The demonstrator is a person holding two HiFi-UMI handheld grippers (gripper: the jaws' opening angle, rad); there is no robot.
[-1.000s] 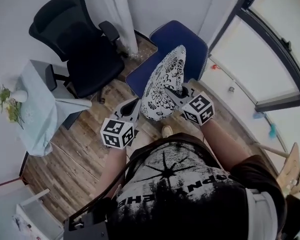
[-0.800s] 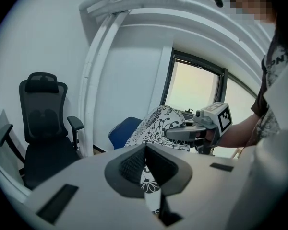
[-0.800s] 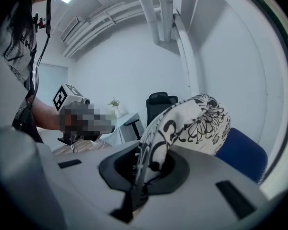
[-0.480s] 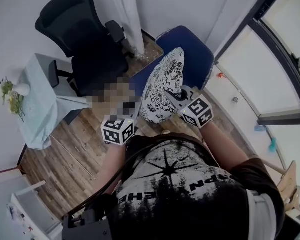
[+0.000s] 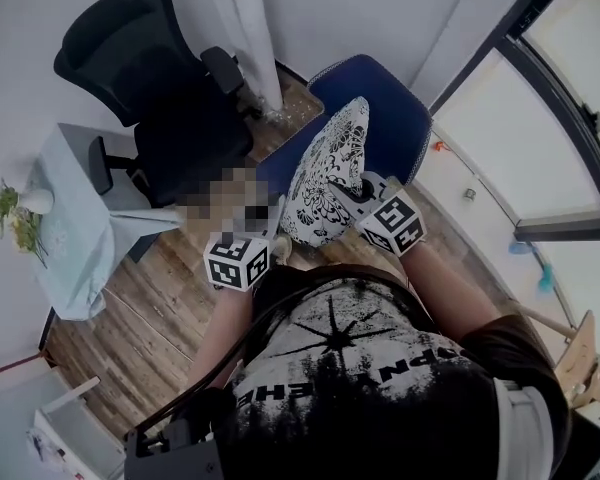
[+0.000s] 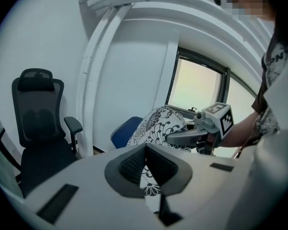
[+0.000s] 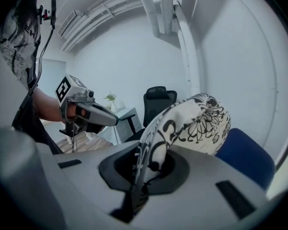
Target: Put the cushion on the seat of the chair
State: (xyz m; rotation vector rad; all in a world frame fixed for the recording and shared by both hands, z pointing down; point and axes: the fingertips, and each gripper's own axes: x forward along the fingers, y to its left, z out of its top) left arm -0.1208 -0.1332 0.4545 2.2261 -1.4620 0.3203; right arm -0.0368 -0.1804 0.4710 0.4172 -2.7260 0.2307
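Right gripper [image 7: 145, 163]: jaws clamped on the floral cushion [image 7: 197, 120], fabric edge pinched between them.
Left gripper [image 6: 145, 158]: jaws closed up, nothing pinched, kept just beside the cushion's lower corner.
Cushion: held upright in the air over the blue chair [image 5: 385, 108] seat.
Nearby: black office chair [image 5: 180, 118], parked left.

White black-flowered cushion [image 5: 325, 173], upright on edge, near blue chair [image 5: 385, 103] seat

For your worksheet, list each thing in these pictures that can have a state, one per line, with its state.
cushion: held upright, not yet on the seat
left gripper: shut on the cushion
right gripper: shut on the cushion
blue chair: unoccupied
black office chair: unoccupied
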